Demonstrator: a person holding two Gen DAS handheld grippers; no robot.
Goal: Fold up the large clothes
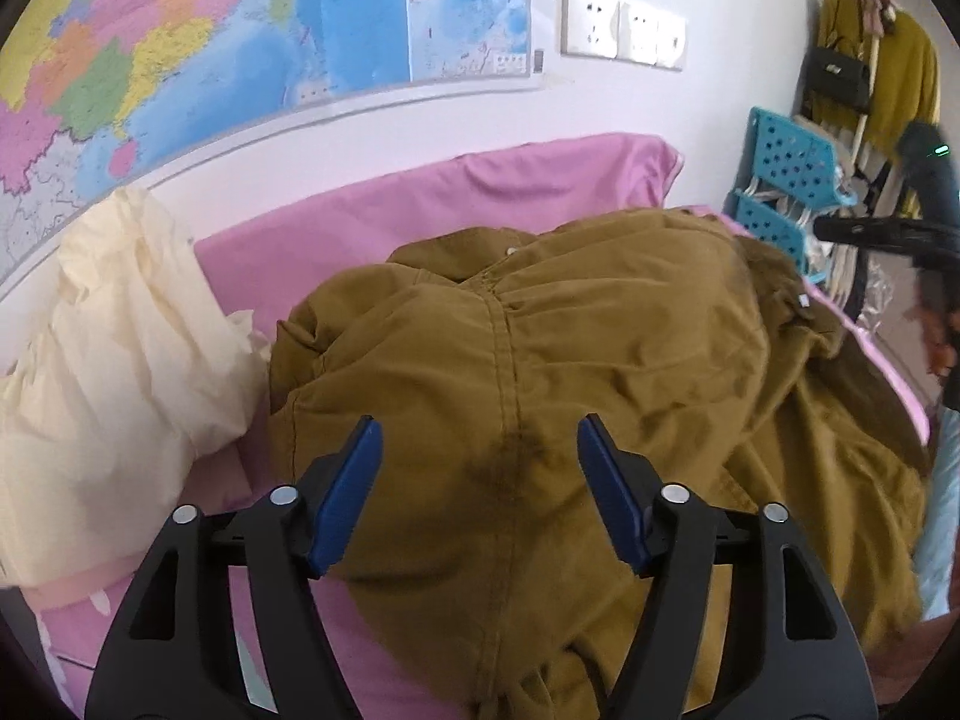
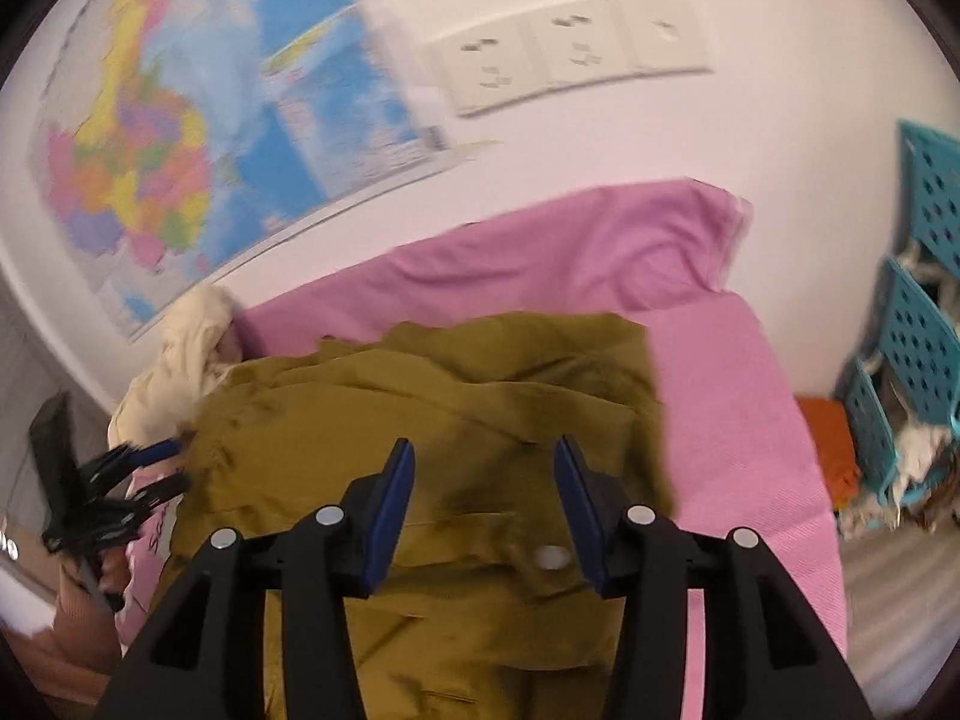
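Note:
A large olive-brown garment (image 1: pixel 540 372) lies crumpled on the pink bed sheet (image 1: pixel 420 204); a centre seam runs down it. It also shows in the right wrist view (image 2: pixel 420 420), with a white button near the front. My left gripper (image 1: pixel 480 438) is open and empty, hovering just above the garment. My right gripper (image 2: pixel 483 462) is open and empty, above the garment's nearer part. The left gripper also shows blurred at the left of the right wrist view (image 2: pixel 132 480). Part of the right gripper's body appears at the right edge of the left wrist view.
A cream cloth (image 1: pixel 102 372) is heaped at the left against the wall. A map (image 1: pixel 240 30) and wall sockets (image 1: pixel 624 30) are on the wall behind the bed. Blue perforated baskets (image 1: pixel 786 180) and hanging clothes (image 1: pixel 888 78) stand to the right.

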